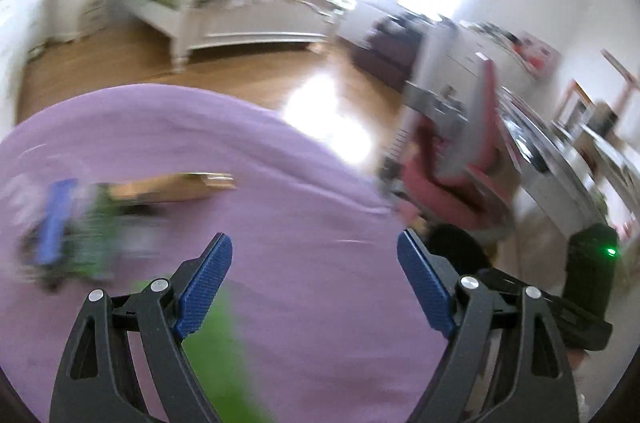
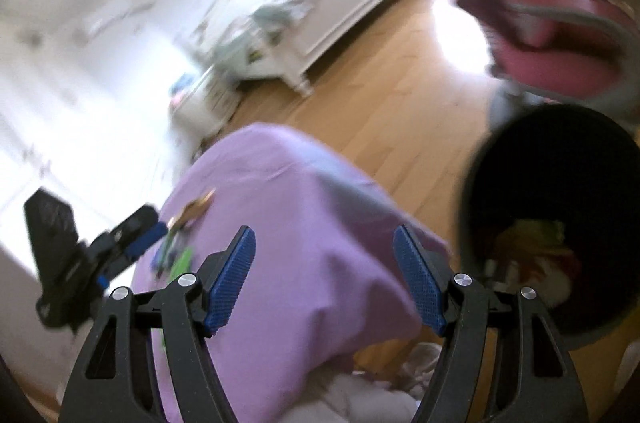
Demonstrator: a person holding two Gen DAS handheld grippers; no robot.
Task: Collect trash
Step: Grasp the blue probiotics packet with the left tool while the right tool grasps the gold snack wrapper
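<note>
Trash (image 1: 120, 219) blurred, mixed green, blue and tan, on purple cloth (image 1: 280, 183) ahead-left of left gripper (image 1: 314, 267); right gripper (image 2: 324, 263) over cloth. Both jaws open, empty.

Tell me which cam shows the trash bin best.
Right wrist: the black trash bin sits beside the purple-covered table, its mouth open to view, wrappers inside. Left wrist shows only a dark sliver behind its right finger.

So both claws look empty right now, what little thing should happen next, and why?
Probably the left gripper should ease forward and left toward the blurred scraps on the purple cloth. Both grippers stand open and hold nothing, litter still lies on the cloth, and the black bin beside the right gripper already holds some trash.
</note>
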